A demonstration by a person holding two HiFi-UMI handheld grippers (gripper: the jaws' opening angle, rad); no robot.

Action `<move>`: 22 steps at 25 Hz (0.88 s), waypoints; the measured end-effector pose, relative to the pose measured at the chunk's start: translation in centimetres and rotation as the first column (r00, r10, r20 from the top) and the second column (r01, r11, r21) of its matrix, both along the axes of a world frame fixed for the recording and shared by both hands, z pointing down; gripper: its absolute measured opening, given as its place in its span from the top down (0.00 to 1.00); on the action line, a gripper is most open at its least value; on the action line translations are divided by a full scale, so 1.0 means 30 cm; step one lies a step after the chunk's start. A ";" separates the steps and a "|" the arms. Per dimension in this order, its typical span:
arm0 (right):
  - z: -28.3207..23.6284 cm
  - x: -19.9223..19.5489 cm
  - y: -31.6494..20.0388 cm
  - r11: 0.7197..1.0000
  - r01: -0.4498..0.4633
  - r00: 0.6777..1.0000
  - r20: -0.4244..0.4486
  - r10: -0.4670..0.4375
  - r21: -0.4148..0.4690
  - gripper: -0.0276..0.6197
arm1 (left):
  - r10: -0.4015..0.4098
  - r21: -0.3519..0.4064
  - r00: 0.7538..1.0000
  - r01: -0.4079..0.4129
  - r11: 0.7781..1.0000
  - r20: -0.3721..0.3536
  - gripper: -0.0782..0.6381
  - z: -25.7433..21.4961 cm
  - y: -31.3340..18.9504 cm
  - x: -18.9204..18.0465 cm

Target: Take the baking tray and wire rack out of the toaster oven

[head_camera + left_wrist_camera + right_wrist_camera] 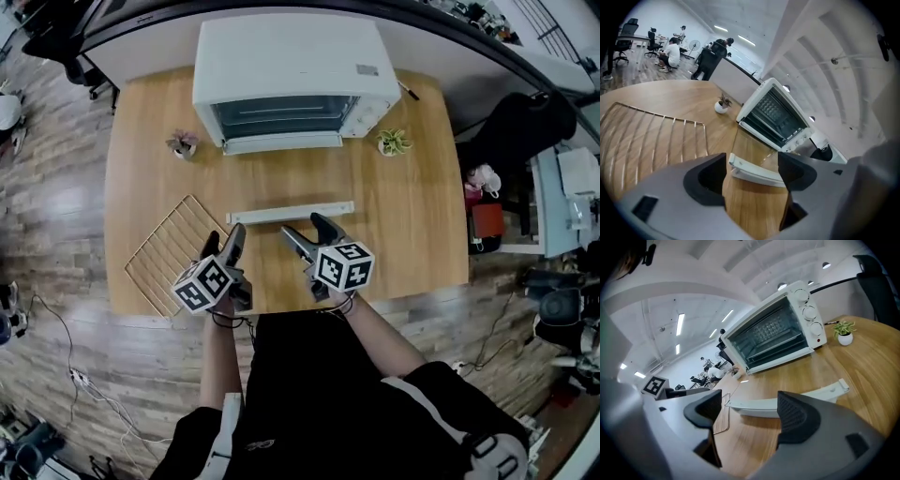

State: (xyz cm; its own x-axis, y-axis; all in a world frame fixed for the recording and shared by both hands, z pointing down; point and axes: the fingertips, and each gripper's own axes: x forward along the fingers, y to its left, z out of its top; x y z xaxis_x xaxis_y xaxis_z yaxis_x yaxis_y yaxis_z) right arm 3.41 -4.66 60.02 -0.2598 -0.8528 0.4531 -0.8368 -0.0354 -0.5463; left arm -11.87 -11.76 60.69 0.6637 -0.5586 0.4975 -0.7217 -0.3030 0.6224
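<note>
The white toaster oven [292, 75] stands at the back of the wooden table with its glass door folded down flat; the door's white handle [291, 213] lies just ahead of both grippers. The wire rack [173, 253] lies flat on the table at front left, beside my left gripper [225, 239]. It also fills the left of the left gripper view, wire rack [651, 136]. My left gripper [752, 171] is open and holds nothing. My right gripper [307, 230] is open too, its jaws framing the handle [787, 401]. A dark flat shelf shows inside the oven [771, 341]; whether it is the tray I cannot tell.
Two small potted plants flank the oven, one at the left [183, 143] and one at the right [393, 142]. The table's front edge [281, 305] runs just under the grippers. Chairs and gear stand on the floor to the right [525, 187].
</note>
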 end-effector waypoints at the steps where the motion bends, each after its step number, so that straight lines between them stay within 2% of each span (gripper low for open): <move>1: -0.002 0.026 0.011 1.000 -0.024 1.000 0.009 0.024 0.004 0.37 | 0.021 0.002 1.000 -0.021 1.000 -0.009 0.41 -0.004 -0.001 0.035; 6: -0.010 0.142 0.038 0.994 -0.110 0.993 0.045 0.109 0.023 0.37 | 0.080 0.012 0.993 -0.080 0.997 -0.082 0.41 -0.031 -0.010 0.190; 10: -0.026 0.220 0.049 0.985 -0.166 0.984 0.075 0.163 0.036 0.37 | 0.120 0.019 0.987 -0.118 0.993 -0.103 0.41 -0.045 -0.013 0.286; 14: -0.044 0.280 0.017 0.979 -0.198 0.975 0.116 0.191 0.055 0.37 | 0.106 0.008 0.982 -0.106 0.994 -0.157 0.41 -0.065 -0.049 0.343; 19: -0.062 0.336 -0.066 0.974 -0.212 0.969 0.149 0.199 0.076 0.37 | 0.099 0.004 0.981 -0.100 0.995 -0.168 0.41 -0.076 -0.117 0.405; 22: -0.061 0.358 -0.119 0.974 -0.216 0.964 0.174 0.201 0.073 0.37 | 0.075 -0.014 0.977 -0.079 0.997 -0.199 0.41 -0.074 -0.162 0.432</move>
